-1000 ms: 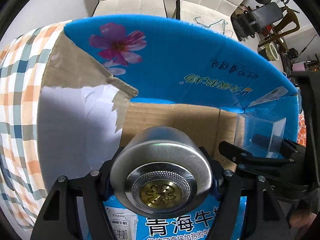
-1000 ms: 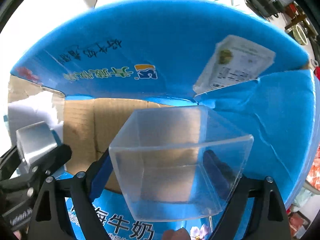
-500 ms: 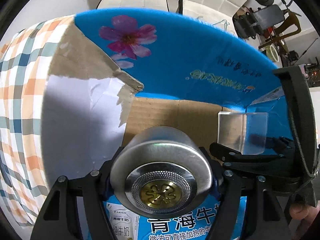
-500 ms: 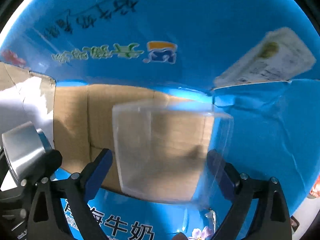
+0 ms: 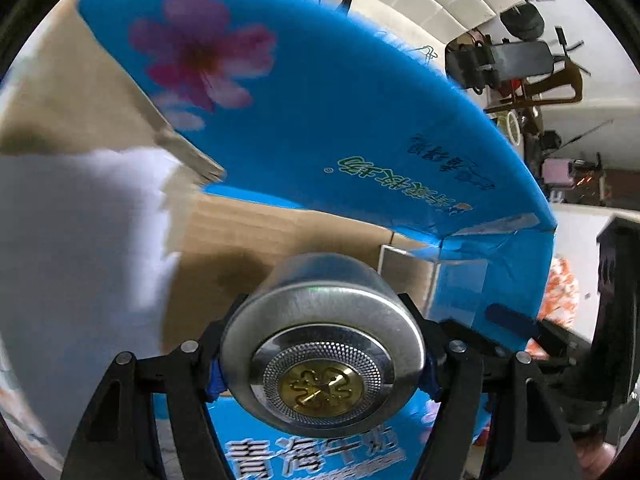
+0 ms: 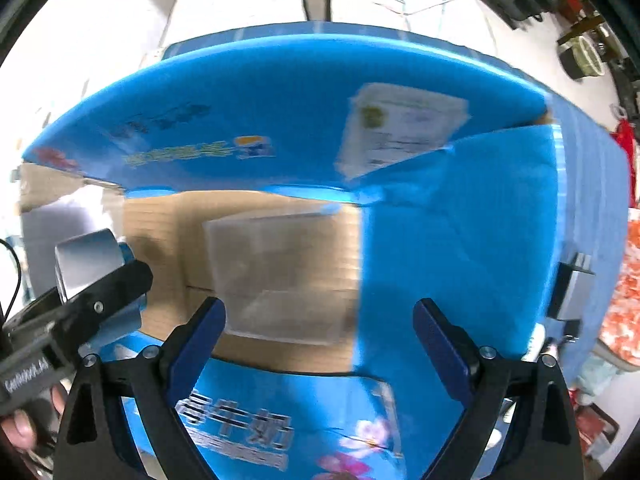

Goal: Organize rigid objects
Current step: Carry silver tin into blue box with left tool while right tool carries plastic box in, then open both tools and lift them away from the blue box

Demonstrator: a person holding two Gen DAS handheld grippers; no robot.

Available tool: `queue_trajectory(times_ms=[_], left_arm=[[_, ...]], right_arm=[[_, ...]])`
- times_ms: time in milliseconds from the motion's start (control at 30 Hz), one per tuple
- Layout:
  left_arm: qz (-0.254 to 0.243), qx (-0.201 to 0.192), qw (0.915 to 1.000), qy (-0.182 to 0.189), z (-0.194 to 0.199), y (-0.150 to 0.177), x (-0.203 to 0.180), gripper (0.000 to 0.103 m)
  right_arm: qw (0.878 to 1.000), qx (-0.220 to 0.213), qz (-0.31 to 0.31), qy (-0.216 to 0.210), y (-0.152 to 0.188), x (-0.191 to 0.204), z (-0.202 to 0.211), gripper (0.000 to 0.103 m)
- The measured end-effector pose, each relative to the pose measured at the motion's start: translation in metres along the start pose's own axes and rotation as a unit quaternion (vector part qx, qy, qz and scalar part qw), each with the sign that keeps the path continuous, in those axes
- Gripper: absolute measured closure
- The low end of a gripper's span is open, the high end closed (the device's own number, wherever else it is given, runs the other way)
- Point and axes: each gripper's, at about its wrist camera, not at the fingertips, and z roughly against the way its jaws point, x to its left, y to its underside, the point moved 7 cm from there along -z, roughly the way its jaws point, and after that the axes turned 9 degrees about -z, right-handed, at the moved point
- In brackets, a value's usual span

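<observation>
My left gripper (image 5: 322,364) is shut on a round silver tin (image 5: 320,344) with a gold emblem on its lid, held over the open blue carton (image 5: 360,120). The tin (image 6: 86,256) and left gripper (image 6: 100,292) also show at the left of the right wrist view. A clear plastic box (image 6: 276,276) lies on the carton's (image 6: 280,100) brown cardboard floor, against the far right corner. My right gripper (image 6: 320,332) hangs above it, open, its blue pads apart from the box. In the left wrist view the clear box (image 5: 432,280) sits right of the tin.
A torn white and brown flap (image 5: 80,220) stands up at the carton's left side. A white label (image 6: 400,128) sticks to the far blue wall. White cushions (image 5: 420,4) lie beyond the carton, and dark equipment (image 5: 516,64) stands at the far right.
The right gripper let go of the clear box, which now rests on the carton floor, and rose clear of it. The left gripper tilted and sank a little with the tin.
</observation>
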Motion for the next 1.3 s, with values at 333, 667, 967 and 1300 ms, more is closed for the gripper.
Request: queue_trajectory(times_ms=[333,667,967,1300], left_arm=[[-0.012,0.024,0.9988,-0.04,-0.021,-0.01,-0.011,0.028],[-0.035,-0.002,0.9953,-0.09,0.023,-0.013,-0.017,0.006],[-0.102,-0.118,0.9637,-0.217,0.086,0.052,-0.032,0.006],[-0.132,-0.179,0.941,-0.255,0.13,0.109,-0.066,0.005]], right_arm=[[0.999,0.012,-0.023,-0.034,-0.017,-0.027,0.031,0.01],[0.998,0.006,-0.029,-0.061,-0.014,-0.042,0.037,0.009],[0.995,-0.093,0.021,-0.007,0.05,-0.037,0.07,0.009],[0.985,-0.166,0.01,-0.037,0.136,-0.044,0.115,0.009]])
